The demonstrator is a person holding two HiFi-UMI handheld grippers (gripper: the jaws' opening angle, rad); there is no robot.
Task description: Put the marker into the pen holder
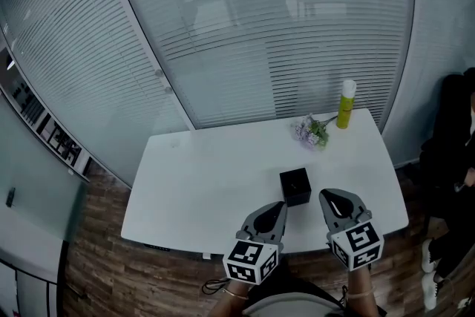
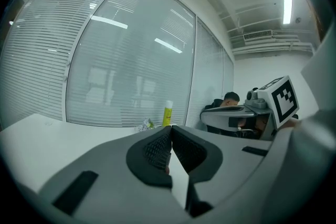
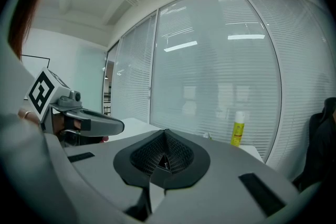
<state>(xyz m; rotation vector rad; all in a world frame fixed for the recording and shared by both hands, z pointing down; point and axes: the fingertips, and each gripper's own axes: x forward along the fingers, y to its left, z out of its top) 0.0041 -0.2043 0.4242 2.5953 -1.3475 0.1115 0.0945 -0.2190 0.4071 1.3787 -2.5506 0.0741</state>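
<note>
A black cube-shaped pen holder (image 1: 295,185) stands on the white table (image 1: 208,174) near its front edge. No marker shows in any view. My left gripper (image 1: 280,206) hovers just in front and to the left of the holder, jaws pressed together with nothing seen between them. To the holder's right, my right gripper (image 1: 327,196) is also shut and looks empty. The left gripper view shows its own closed jaws (image 2: 171,129) and the right gripper (image 2: 236,115) alongside. The right gripper view shows its closed jaws (image 3: 165,135) and the left gripper (image 3: 89,123).
A yellow bottle (image 1: 346,104) and a small bunch of flowers (image 1: 312,131) sit at the table's far right corner. Glass walls with blinds stand behind the table. A person in dark clothes (image 1: 453,145) sits to the right of the table.
</note>
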